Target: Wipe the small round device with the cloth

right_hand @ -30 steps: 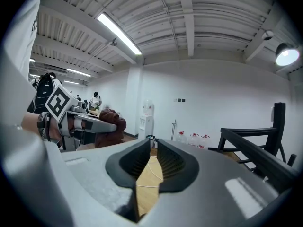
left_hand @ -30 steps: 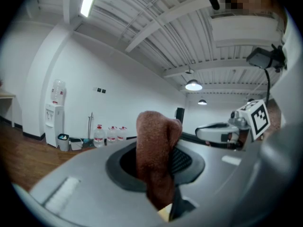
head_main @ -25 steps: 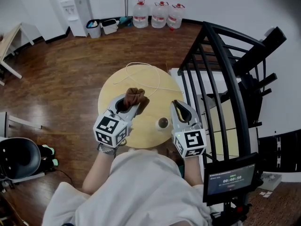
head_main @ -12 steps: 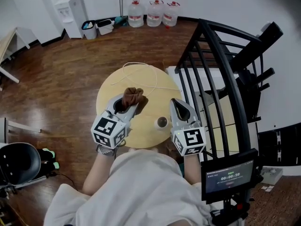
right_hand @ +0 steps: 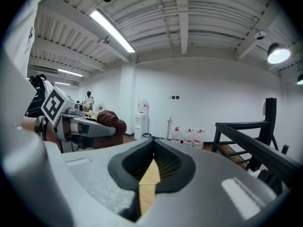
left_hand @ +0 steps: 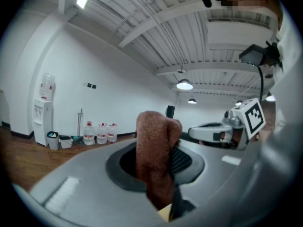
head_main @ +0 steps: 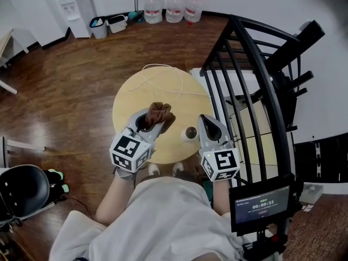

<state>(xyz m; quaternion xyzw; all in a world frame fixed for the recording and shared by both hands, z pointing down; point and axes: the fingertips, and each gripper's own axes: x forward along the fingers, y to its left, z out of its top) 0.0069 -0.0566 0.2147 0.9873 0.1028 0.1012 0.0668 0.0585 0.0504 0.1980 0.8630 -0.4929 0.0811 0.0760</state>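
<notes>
The small round device (head_main: 191, 132) sits on the round wooden table (head_main: 130, 99), near its front right edge. My left gripper (head_main: 154, 124) is shut on a bunched brown cloth (head_main: 160, 113), held over the table left of the device and apart from it. In the left gripper view the cloth (left_hand: 156, 160) stands up between the jaws. My right gripper (head_main: 203, 118) is shut with nothing in it, just right of the device. The right gripper view shows only table wood past the closed jaws, with the cloth (right_hand: 111, 122) off to the left.
A thin white cable (head_main: 163, 72) loops across the far half of the table. A black metal railing (head_main: 244, 80) runs close along the right side, above a small screen (head_main: 263, 205). Water bottles (head_main: 174, 7) stand by the far wall. A black chair (head_main: 22, 189) is at the left.
The head view has shifted, so the table sits a little farther away. The right gripper has drawn back slightly relative to the device. The left gripper still holds the cloth.
</notes>
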